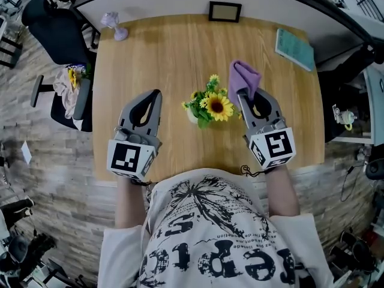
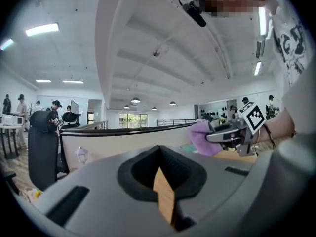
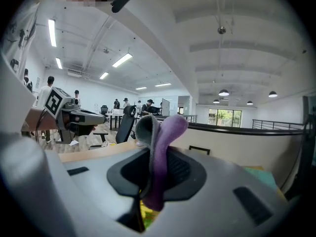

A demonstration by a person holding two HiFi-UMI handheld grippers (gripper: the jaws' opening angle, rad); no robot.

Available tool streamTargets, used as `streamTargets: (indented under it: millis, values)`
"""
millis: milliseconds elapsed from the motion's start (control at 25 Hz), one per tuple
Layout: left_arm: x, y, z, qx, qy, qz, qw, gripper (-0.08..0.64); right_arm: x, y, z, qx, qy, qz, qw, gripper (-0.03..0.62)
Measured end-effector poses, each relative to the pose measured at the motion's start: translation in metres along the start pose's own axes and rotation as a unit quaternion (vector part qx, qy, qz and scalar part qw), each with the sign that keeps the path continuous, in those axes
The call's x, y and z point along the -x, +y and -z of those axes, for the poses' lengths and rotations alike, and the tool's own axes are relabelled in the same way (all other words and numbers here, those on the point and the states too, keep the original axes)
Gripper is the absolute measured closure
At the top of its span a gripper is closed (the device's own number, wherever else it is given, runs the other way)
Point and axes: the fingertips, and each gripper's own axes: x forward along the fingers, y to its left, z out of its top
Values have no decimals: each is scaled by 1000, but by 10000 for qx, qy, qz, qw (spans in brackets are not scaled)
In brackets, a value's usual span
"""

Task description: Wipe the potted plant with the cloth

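A small potted plant (image 1: 209, 107) with a sunflower and green leaves stands in the middle of the wooden table (image 1: 156, 53). My right gripper (image 1: 241, 92) is just right of it, shut on a purple cloth (image 1: 243, 77) that sticks up from the jaws. In the right gripper view the cloth (image 3: 159, 147) is pinched between the jaws and yellow petals (image 3: 146, 214) show beneath. My left gripper (image 1: 157, 93) hovers left of the plant, shut with nothing in it. The left gripper view shows its closed jaws (image 2: 159, 151), with the cloth (image 2: 202, 138) off to the right.
At the table's far edge stand a dark picture frame (image 1: 225, 11) and a small lavender lamp (image 1: 114, 26). A teal book (image 1: 295, 48) lies at the far right corner. A black office chair (image 1: 57, 32) stands off the table's left side.
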Motion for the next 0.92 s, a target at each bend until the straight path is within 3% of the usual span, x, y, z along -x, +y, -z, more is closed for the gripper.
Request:
streamTargets:
  millis: [400, 920]
  values:
    - [-2, -4, 2, -132, 65, 11, 9999, 556, 4, -6, 2, -98, -21, 165, 9998, 529]
    - [-12, -25, 9, -23, 83, 192, 9998, 555, 11, 3, 5, -132, 36, -21, 9999, 529]
